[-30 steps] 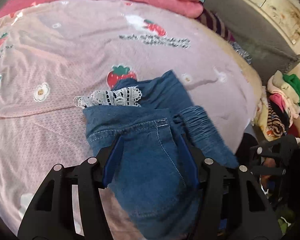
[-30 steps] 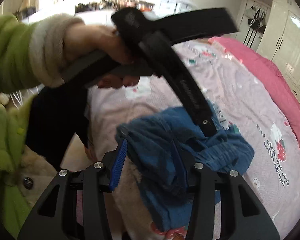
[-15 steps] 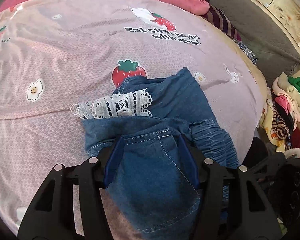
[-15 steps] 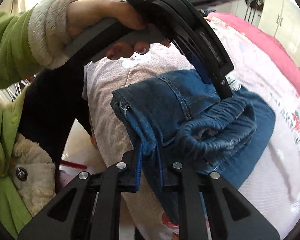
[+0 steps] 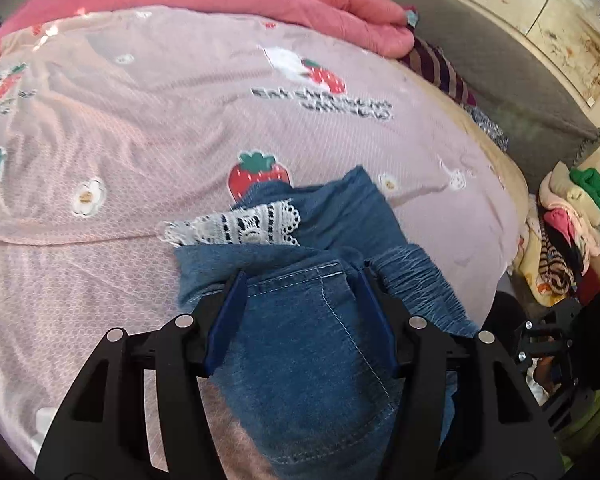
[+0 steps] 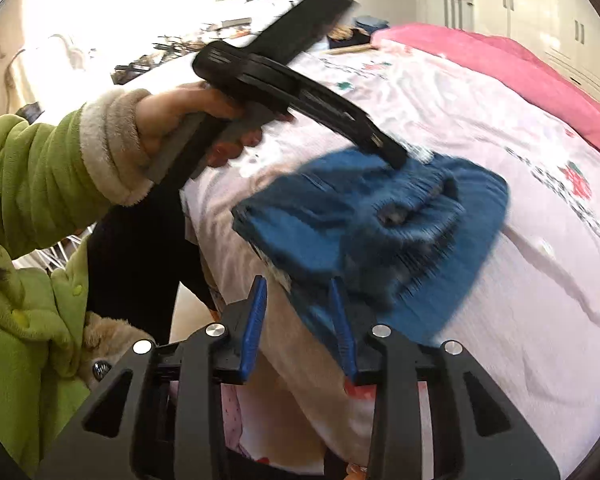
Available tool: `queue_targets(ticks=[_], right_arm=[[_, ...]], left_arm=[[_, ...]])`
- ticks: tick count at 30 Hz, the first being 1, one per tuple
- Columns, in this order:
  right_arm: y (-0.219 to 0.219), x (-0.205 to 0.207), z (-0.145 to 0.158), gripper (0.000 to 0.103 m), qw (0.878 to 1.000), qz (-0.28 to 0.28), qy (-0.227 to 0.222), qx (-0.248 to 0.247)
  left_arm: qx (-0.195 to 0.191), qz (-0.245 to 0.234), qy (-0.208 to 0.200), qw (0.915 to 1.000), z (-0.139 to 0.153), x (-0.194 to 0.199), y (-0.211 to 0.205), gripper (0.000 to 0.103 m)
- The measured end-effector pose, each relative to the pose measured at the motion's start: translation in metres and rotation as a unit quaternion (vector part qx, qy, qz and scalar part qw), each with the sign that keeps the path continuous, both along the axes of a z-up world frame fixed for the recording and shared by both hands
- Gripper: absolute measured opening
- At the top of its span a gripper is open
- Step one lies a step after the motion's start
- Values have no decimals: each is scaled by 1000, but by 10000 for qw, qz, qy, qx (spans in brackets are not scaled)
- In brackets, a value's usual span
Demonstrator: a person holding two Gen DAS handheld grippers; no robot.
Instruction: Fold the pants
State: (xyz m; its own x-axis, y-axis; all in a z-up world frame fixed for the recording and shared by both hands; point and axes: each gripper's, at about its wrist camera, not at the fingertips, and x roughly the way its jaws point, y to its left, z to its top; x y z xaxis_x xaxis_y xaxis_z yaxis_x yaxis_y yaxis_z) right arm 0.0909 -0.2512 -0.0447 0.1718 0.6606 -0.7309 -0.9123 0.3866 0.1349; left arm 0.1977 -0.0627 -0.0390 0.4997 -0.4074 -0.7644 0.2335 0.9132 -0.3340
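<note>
The folded blue denim pants with a white lace trim lie on the pink strawberry bedsheet near the bed's edge. My left gripper is open, its blue pads straddling the top fold of the pants. In the right wrist view the pants are a blurred bundle on the sheet. My right gripper is open just in front of the bundle's near edge, holding nothing. The left gripper shows there from the side, held by a hand and pressing down on the pants.
A pink quilt lies along the far side of the bed. A grey headboard and a pile of clothes are at the right. The person's green sleeve fills the left of the right wrist view.
My right gripper was shut on the pants' edge half a second ago; it has opened, let go and drawn back. The left gripper stays open over the pants.
</note>
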Motion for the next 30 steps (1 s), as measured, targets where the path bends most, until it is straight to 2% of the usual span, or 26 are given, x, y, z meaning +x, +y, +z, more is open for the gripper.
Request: queue_targets(ticks=[6,9,12,14,15,20,23,25,27,30], right_arm=[[-5,3,-16,31,9990,-304,15,-326],[4,0,-35,33,9978,-173,154,-628],[12,-12,-50,34,9963,20,190,-834],[8,-11,-44,34,9968,79,434,-669],[1,-11,-37,34,9971,125,617,-435],[-13,-3,-14,34,9984,-173,328,-425],[-29,15,6,47,9968,-716,302,-159],[-33,27,18,57,9943,-1057,166,44],[-30,37,26,59,9911,-1332,-42,52],[-21,50,27,60,9879,-1544,-19,157]], left_arm=[[103,146,-378,9991,21,-29,0,57],[207,-7,-288,9994,15,-37,-12,58],[406,-56,-47,9991,-5,-31,-22,58],[414,-32,-21,9991,-10,-29,-21,58],[421,-35,-31,9991,-11,-28,-21,58],[344,-30,-62,9994,-6,-30,-19,58],[317,48,-218,9992,8,-38,-12,64],[539,156,-352,9978,16,-45,-8,66],[606,183,-394,9972,21,-49,-5,67],[779,255,-507,9954,26,-58,-3,70]])
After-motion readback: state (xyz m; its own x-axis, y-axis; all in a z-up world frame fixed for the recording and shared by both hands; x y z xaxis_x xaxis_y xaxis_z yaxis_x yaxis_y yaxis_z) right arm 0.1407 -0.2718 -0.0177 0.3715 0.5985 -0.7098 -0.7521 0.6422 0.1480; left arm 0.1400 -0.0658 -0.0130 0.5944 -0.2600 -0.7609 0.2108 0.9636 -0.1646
